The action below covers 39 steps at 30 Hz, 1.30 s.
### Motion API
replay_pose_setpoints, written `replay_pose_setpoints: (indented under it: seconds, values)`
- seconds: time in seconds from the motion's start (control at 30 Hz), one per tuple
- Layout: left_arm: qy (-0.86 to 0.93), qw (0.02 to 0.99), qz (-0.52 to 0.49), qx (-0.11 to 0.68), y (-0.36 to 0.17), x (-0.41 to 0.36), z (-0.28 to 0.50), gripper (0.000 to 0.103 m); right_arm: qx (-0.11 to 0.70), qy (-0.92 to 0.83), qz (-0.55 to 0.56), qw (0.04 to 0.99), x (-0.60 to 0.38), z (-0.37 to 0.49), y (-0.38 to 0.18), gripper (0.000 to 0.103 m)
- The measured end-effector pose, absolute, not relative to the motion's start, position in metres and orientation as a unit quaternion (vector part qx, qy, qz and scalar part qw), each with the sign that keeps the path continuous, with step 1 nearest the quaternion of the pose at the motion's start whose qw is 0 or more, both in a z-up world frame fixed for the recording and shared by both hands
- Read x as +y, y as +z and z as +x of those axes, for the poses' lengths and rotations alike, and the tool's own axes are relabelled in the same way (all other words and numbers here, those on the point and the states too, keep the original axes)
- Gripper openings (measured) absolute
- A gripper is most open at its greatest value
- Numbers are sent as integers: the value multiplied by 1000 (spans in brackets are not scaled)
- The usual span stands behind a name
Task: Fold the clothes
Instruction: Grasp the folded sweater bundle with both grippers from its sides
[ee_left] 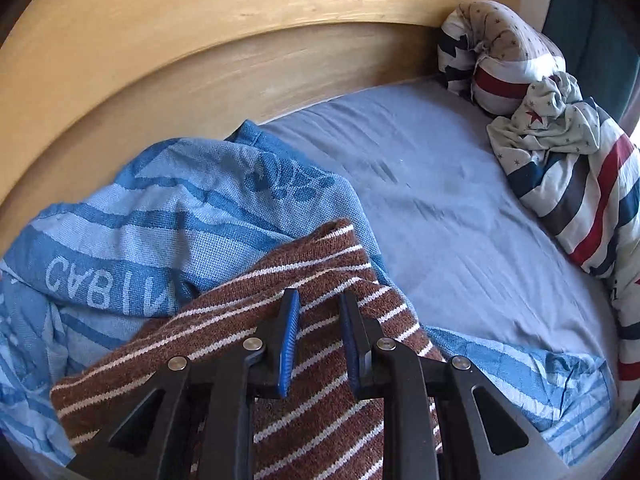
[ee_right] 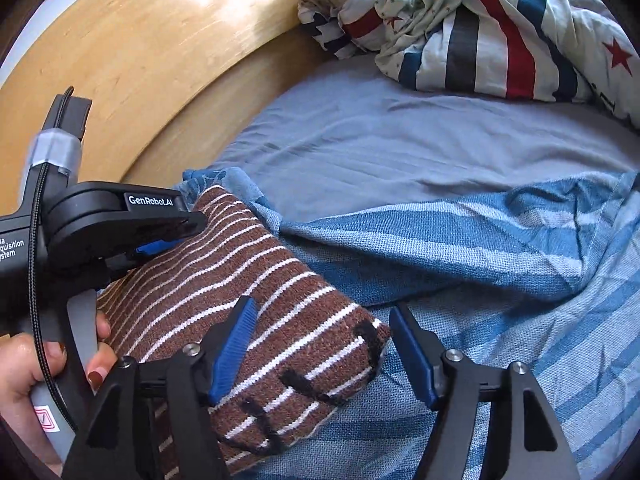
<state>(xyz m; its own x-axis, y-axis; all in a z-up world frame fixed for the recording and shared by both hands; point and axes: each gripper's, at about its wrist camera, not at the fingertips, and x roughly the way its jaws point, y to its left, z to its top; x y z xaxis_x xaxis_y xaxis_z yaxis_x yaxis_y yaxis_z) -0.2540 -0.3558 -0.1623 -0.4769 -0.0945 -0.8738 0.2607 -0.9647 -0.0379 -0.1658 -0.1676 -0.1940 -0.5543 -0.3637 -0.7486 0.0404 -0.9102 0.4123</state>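
Note:
A brown knit sweater with thin white stripes point(ee_left: 304, 400) lies bunched on a blue woven towel point(ee_left: 160, 208) on the bed. My left gripper point(ee_left: 320, 296) has its blue pads drawn close together, with brown knit between them. The right wrist view shows that left gripper point(ee_right: 192, 232) low on the sweater's point(ee_right: 248, 288) far left part, held by a person's hand point(ee_right: 24, 364). My right gripper point(ee_right: 320, 332) is open and straddles the sweater's near corner, which bears black stitched marks. Its left pad is over the knit and its right pad over the blue towel point(ee_right: 480, 240).
A grey-blue bed sheet point(ee_left: 460, 208) stretches beyond the towel. A crumpled duvet with red, navy and white stripes point(ee_left: 580, 184) is heaped at the far right point(ee_right: 500, 32). A pale wooden board point(ee_left: 200, 40) borders the bed on the left.

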Motion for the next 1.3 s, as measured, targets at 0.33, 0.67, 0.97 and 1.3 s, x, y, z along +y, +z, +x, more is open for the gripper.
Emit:
replay_pose_setpoints:
  seconds: [0.33, 0.67, 0.97, 1.3]
  values:
    - [-843, 113, 513, 116, -155, -361, -254, 23, -157, -866, 461, 116, -170, -167, -190, 71]
    - [-829, 168, 488, 214, -101, -407, -170, 23, -94, -874, 441, 181, -191, -149, -158, 46]
    - [-817, 167, 479, 274, -155, -445, -170, 23, 23, -876, 418, 239, -246, -124, -152, 47]
    - [-823, 189, 456, 280, -149, -441, -164, 23, 65, -877, 406, 249, -255, -119, -153, 51]
